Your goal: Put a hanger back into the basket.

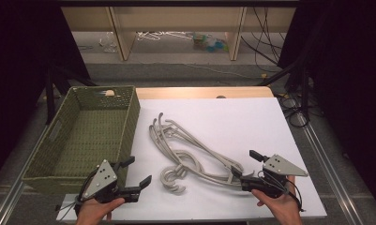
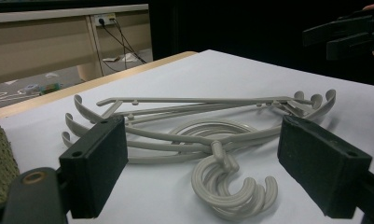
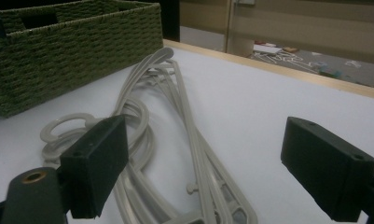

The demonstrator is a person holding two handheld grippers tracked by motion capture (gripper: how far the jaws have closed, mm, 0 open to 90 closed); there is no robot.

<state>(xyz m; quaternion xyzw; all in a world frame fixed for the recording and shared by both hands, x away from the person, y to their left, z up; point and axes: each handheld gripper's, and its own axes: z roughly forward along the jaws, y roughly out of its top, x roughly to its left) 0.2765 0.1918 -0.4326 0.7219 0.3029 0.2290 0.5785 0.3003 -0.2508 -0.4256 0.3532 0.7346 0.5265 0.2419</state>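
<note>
- White table (image 1: 251,117) carries a green woven basket (image 1: 78,136) at its left.
- Grey hangers (image 1: 185,150) lie tangled mid-table, just beside the basket, nothing blocking them.
- Left claw (image 1: 138,172) spread, empty, near the hooks.
- Right claw (image 1: 245,166) spread, empty, at the hangers' other end.

High view: fixed overhead, looks fwd and down on the whole desk (image 1: 251,117). Left gripper view: low, close to the surface, faces the hangers (image 2: 198,130) between its own jaws. Right gripper view: same height, opposite side. All three share the hangers; high and right views share the basket (image 3: 72,51).
</note>
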